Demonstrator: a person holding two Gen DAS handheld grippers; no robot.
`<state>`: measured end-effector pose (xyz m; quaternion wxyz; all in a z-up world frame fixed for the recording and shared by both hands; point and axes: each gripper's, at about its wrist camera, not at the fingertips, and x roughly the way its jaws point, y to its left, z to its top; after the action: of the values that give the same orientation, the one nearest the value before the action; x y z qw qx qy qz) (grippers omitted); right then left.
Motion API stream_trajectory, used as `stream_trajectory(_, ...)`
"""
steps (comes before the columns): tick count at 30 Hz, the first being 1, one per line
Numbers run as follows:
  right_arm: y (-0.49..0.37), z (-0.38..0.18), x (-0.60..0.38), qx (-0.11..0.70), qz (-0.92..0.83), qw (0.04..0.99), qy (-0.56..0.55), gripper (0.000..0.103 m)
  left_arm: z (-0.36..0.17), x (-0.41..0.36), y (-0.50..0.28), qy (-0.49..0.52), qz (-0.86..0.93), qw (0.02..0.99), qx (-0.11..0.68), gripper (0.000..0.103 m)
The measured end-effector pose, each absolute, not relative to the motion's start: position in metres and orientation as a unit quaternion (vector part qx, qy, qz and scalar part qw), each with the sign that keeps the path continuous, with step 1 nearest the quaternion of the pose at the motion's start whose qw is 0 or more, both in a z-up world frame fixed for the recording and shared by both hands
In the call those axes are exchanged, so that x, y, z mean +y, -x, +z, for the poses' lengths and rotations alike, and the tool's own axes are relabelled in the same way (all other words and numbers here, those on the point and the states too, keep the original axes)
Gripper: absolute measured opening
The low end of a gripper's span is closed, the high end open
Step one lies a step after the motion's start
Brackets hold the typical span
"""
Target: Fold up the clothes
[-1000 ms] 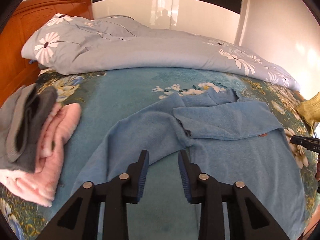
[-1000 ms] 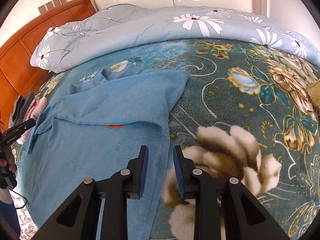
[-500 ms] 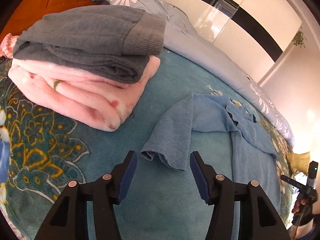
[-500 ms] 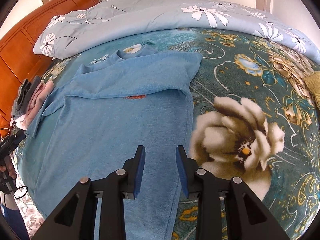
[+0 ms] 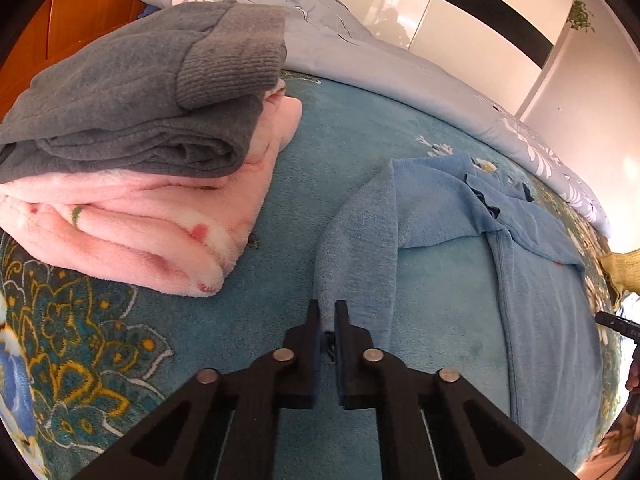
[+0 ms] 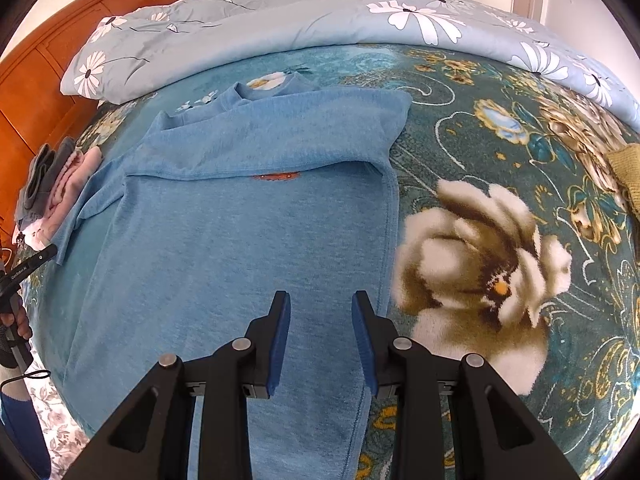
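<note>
A light blue sweater (image 6: 240,240) lies flat on the bed, its right sleeve folded across the chest. Its left sleeve (image 5: 356,240) stretches out toward a stack of folded clothes. My left gripper (image 5: 328,312) is shut on the cuff end of that sleeve, with blue fabric pinched between the fingers. In the right wrist view the same gripper (image 6: 28,268) shows at the far left edge. My right gripper (image 6: 320,300) hovers open over the sweater's lower body, just inside its right side seam, with nothing between the pads.
A folded grey garment (image 5: 140,100) sits on a folded pink one (image 5: 160,240) left of the sleeve. A floral quilt (image 6: 280,20) is bunched along the back, against a wooden headboard (image 6: 36,80). A yellow knit item (image 6: 628,176) lies at the right edge.
My left gripper came down onto the sleeve's cuff and closed on it. My right gripper shifted left, from the side seam to over the sweater's body, and opened slightly wider.
</note>
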<state>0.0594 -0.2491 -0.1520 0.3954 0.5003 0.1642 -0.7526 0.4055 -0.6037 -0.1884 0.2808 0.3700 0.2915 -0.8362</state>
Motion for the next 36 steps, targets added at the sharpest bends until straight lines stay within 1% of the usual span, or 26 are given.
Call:
stream_trajectory(2,-0.061,-0.152,-0.25,0.166,-0.751,0.397,-0.501,0.033,-0.181,-0.606,-0.412,-0.349,-0.841,0.282,0.302,0.005)
stream_trajectory(6,-0.061,-0.15,-0.248,0.171,-0.751,0.398,-0.499,0.033,-0.165,-0.629,-0.439,-0.281,-0.836,0.292,0.369,0.005)
stream_trajectory(9,-0.06,-0.147,-0.247,0.166,-0.753,0.398,-0.497,0.033,-0.153,-0.644,-0.452,-0.264,-0.827,0.324,0.375,0.005)
stream_trajectory(12,-0.058,-0.145,-0.245,0.163,-0.755,0.398,-0.495,0.033,-0.14,-0.655,-0.457,-0.246,-0.822,0.331,0.392,0.005)
stream_trajectory(16,-0.056,-0.145,-0.244,0.158,-0.755,0.398,-0.496,0.033,-0.114,-0.656,-0.459,-0.213,-0.827,0.313,0.415,0.005)
stream_trajectory(19,-0.054,-0.147,-0.244,0.151,-0.754,0.401,-0.498,0.033,-0.092,-0.655,-0.45,-0.193,-0.837,0.265,0.439,0.005)
stream_trajectory(25,-0.048,-0.149,-0.244,0.131,-0.754,0.409,-0.498,0.033,-0.054,-0.642,-0.382,-0.178,-0.844,0.137,0.487,0.005)
stream_trajectory(29,-0.042,-0.144,-0.241,0.122,-0.756,0.416,-0.491,0.033,-0.032,-0.623,-0.316,-0.176,-0.842,0.067,0.505,0.005)
stream_trajectory(33,-0.033,-0.14,-0.233,0.122,-0.761,0.416,-0.482,0.033,-0.029,-0.592,-0.242,-0.191,-0.84,0.005,0.508,0.005)
stream_trajectory(36,-0.023,-0.14,-0.221,0.109,-0.766,0.412,-0.482,0.033,-0.041,-0.561,-0.188,-0.213,-0.831,-0.032,0.513,0.005)
